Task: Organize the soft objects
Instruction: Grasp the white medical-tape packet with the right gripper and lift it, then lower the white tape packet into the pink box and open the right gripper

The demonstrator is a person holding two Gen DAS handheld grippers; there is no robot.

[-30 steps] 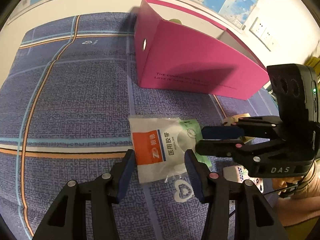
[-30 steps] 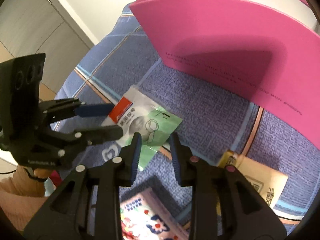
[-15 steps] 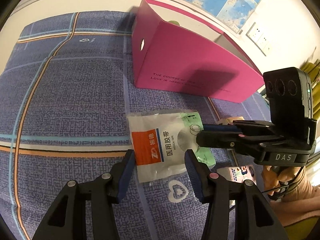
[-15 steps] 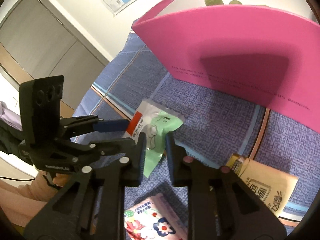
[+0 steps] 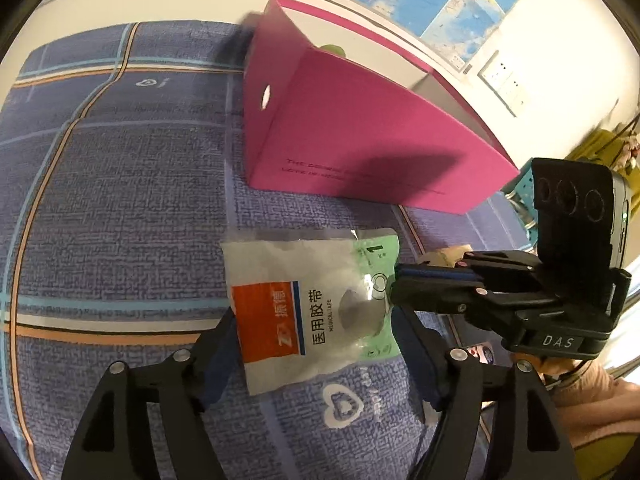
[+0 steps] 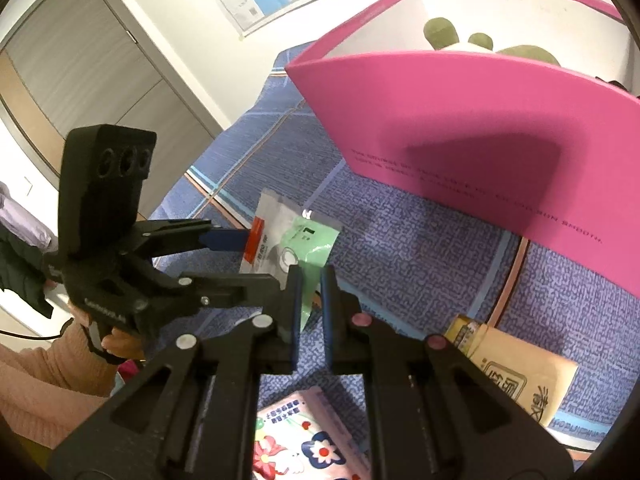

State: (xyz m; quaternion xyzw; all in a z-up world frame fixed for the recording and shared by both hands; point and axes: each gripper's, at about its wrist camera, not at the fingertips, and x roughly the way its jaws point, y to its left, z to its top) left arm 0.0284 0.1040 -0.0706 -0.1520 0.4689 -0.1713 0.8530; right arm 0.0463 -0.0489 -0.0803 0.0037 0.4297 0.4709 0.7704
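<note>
A white and green medical tape packet (image 5: 308,300) with an orange label is held up off the blue mat; it also shows in the right wrist view (image 6: 288,240). My right gripper (image 6: 310,304) is shut on its green edge and lifts it. My left gripper (image 5: 316,356) is open, its fingers either side of the packet's near end. A pink open box (image 5: 360,148) stands behind, with a green and white plush toy (image 6: 472,36) inside.
A floral tissue pack (image 6: 308,440) and a tan paper packet (image 6: 520,384) lie on the mat near my right gripper. A wall with maps is behind the box. Grey cabinet doors stand far left in the right wrist view.
My right gripper closed on the packet's green edge and raised it off the mat. The left gripper stayed open around the near end.
</note>
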